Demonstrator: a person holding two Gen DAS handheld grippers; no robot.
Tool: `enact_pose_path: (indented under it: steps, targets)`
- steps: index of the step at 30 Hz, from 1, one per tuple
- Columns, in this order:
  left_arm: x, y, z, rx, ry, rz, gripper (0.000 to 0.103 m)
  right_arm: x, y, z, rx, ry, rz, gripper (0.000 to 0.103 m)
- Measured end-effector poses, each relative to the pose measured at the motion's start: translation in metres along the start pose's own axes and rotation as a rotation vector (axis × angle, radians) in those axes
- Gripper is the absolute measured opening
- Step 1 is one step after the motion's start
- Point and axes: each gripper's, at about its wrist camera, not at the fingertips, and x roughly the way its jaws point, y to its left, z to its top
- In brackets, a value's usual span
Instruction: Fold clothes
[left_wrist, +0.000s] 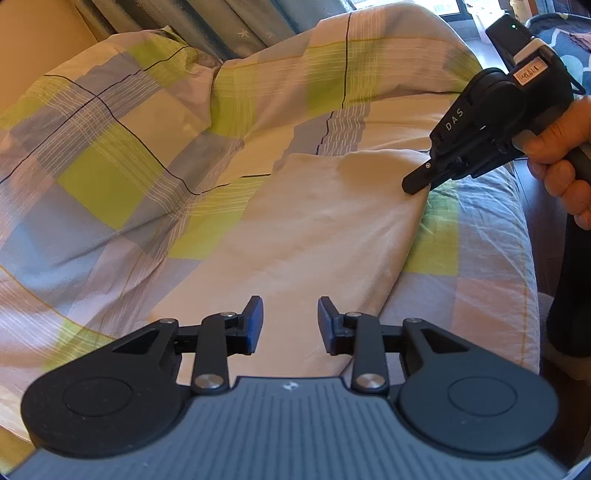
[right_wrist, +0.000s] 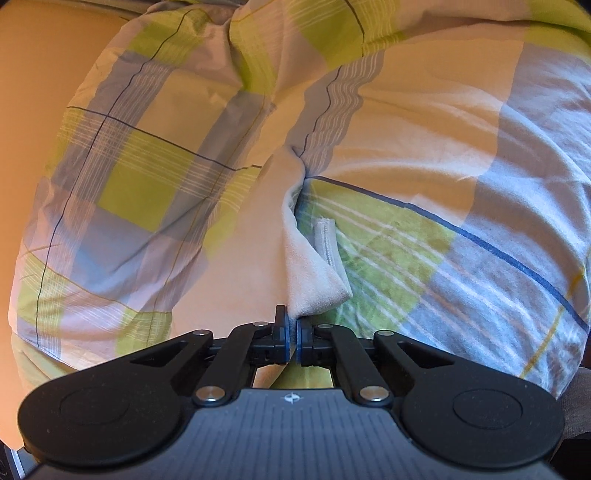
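Note:
A cream-white garment (left_wrist: 314, 229) lies spread on a plaid bedcover. My left gripper (left_wrist: 290, 321) is open, its jaws apart just above the garment's near edge, holding nothing. My right gripper (left_wrist: 417, 186) shows at the garment's far right corner, held in a hand, and is shut on the cloth. In the right wrist view the right gripper (right_wrist: 292, 332) is shut on the garment's edge (right_wrist: 314, 280), which rises from the pads; a stitched hem (right_wrist: 327, 240) hangs beside the fold.
The plaid bedcover (left_wrist: 110, 177) in green, grey and pink lies bunched up at the left and back. Curtains (left_wrist: 207, 22) hang behind. The bed's right edge (left_wrist: 524, 295) drops to a dark floor. The bedcover also fills the right wrist view (right_wrist: 461, 258).

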Motion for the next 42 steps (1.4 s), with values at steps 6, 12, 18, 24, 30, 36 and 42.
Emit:
enact_pose_path:
  steps: [6, 12, 18, 24, 30, 36, 42]
  targets:
    - [0.041, 0.031, -0.017, 0.005, -0.055, -0.032, 0.033, 0.003, 0.012, -0.009, -0.107, -0.023, -0.082, 0.017]
    - [0.082, 0.069, -0.009, -0.065, -0.062, -0.130, 0.033, 0.009, 0.007, -0.006, -0.078, 0.020, -0.095, 0.022]
    - [0.097, 0.091, 0.022, -0.101, 0.062, -0.275, 0.033, 0.021, 0.015, 0.011, 0.018, 0.091, -0.184, 0.015]
    - [0.130, 0.122, 0.077, -0.004, 0.135, -0.395, 0.035, 0.033, 0.026, 0.021, -0.038, 0.203, -0.251, 0.014]
    - [0.205, 0.133, 0.129, 0.153, 0.143, -0.502, 0.035, 0.035, 0.025, 0.023, 0.000, 0.209, -0.285, 0.011]
    - [0.273, 0.127, 0.159, 0.265, 0.185, -0.593, 0.035, 0.033, 0.020, 0.021, 0.029, 0.195, -0.280, 0.009]
    - [0.300, 0.116, 0.168, 0.366, 0.243, -0.708, 0.035, 0.033, 0.011, 0.025, 0.044, 0.210, -0.246, 0.005]
